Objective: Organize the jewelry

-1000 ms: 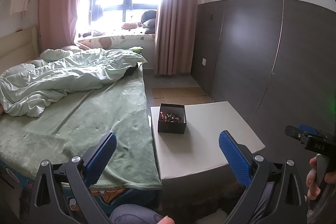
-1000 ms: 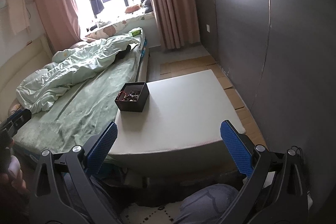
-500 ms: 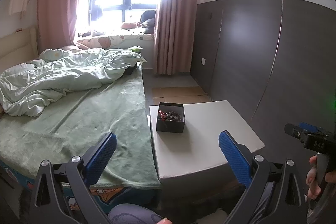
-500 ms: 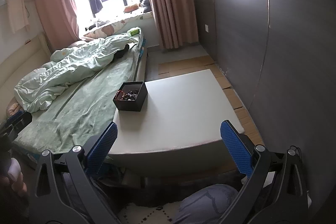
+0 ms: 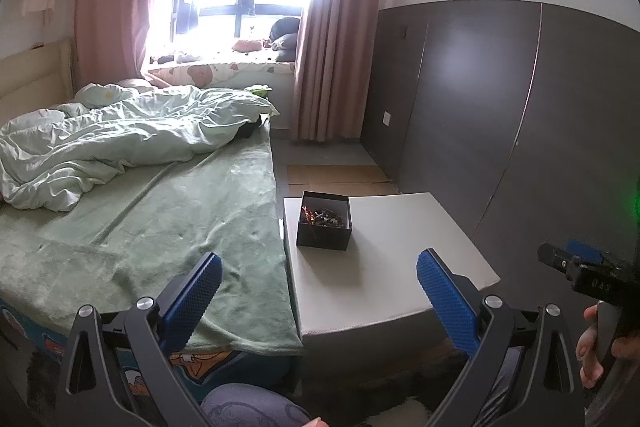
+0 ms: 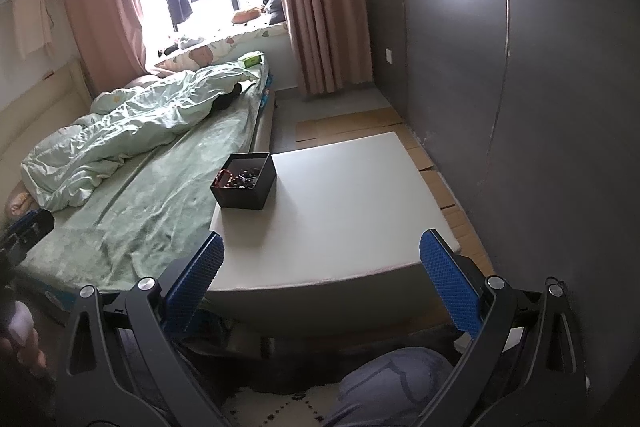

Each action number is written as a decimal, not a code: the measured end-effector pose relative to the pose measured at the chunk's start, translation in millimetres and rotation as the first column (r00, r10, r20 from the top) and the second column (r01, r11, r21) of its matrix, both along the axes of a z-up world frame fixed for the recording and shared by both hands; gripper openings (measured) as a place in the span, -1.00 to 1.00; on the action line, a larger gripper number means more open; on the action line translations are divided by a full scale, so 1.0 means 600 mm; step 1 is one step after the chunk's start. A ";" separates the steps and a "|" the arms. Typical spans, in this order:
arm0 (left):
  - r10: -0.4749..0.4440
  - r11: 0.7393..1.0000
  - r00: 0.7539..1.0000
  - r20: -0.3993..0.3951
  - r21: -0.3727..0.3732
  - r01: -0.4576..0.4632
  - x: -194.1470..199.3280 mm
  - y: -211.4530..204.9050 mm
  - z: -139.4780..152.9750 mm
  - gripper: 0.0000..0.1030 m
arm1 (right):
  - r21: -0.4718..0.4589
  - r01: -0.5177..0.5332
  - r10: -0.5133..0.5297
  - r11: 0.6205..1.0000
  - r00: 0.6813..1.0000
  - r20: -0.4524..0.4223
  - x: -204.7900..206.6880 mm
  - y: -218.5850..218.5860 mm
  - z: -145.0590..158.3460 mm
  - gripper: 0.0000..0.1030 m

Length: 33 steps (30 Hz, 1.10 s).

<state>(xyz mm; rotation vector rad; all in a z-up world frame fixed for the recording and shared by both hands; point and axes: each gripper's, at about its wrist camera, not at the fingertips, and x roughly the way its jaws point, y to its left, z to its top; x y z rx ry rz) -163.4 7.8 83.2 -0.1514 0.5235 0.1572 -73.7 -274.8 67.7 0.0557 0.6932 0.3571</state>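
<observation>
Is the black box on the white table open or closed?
Open: the black box has no lid on it, and beads lie visible inside.

Your black jewelry box (image 6: 244,187) sits open and upright at the table's corner nearest the bed. You see tangled beads (image 6: 238,179) heaped inside it.

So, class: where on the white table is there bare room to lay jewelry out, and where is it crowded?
The white table is bare from the black jewelry box across to the wall-side edge and forward to the near edge. Only the far corner beside the bed is taken, where the box sits full of beads.
</observation>
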 end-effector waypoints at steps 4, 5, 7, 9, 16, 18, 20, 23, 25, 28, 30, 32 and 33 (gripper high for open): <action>0.004 1.000 1.000 0.000 0.000 -0.004 0.001 0.004 -0.001 0.84 | -0.007 0.002 -0.002 1.000 1.000 0.007 -0.008 0.005 -0.001 0.90; 0.004 1.000 1.000 0.000 0.000 -0.004 0.001 0.004 -0.001 0.84 | -0.009 0.003 -0.003 1.000 1.000 0.008 -0.009 0.007 -0.001 0.90; 0.003 1.000 1.000 0.001 -0.005 -0.003 0.001 0.005 -0.001 0.84 | -0.003 -0.003 0.003 1.000 1.000 0.012 -0.011 0.008 0.000 0.90; 0.003 1.000 1.000 0.001 -0.003 -0.003 0.001 0.005 -0.001 0.84 | -0.009 -0.003 0.004 1.000 1.000 0.017 -0.013 0.012 0.000 0.90; -0.009 1.000 1.000 0.003 0.004 0.009 0.000 0.000 -0.004 0.84 | -0.005 0.004 -0.004 1.000 1.000 0.013 -0.015 0.013 -0.002 0.90; -0.010 1.000 1.000 0.003 0.003 0.010 -0.003 0.000 -0.005 0.84 | -0.006 0.007 -0.007 1.000 1.000 0.011 -0.015 0.013 -0.002 0.90; -0.011 1.000 1.000 0.004 0.000 0.011 -0.004 0.000 -0.006 0.84 | -0.003 0.010 -0.010 1.000 1.000 0.008 -0.016 0.012 0.000 0.90; -0.011 1.000 1.000 0.004 0.000 0.011 -0.005 0.000 -0.005 0.84 | -0.003 0.010 -0.010 1.000 1.000 0.010 -0.017 0.011 0.001 0.90; -0.010 1.000 1.000 0.002 0.001 0.010 -0.004 0.000 -0.005 0.84 | -0.006 0.011 -0.011 1.000 1.000 0.011 -0.017 0.011 0.001 0.90; -0.009 1.000 1.000 0.001 -0.002 0.009 -0.004 0.001 -0.005 0.84 | -0.005 0.012 -0.011 1.000 1.000 0.010 -0.017 0.011 0.001 0.90; -0.007 1.000 1.000 -0.001 -0.003 0.007 -0.005 0.001 -0.006 0.84 | -0.006 0.010 -0.010 1.000 1.000 0.012 -0.018 0.011 0.002 0.90; -0.008 1.000 1.000 0.000 -0.006 0.008 -0.006 0.001 -0.006 0.84 | -0.009 0.007 -0.007 1.000 1.000 0.013 -0.018 0.011 0.001 0.90; -0.007 1.000 1.000 0.001 -0.006 0.007 -0.007 0.001 -0.005 0.84 | -0.009 0.006 -0.006 1.000 1.000 0.013 -0.019 0.012 0.003 0.90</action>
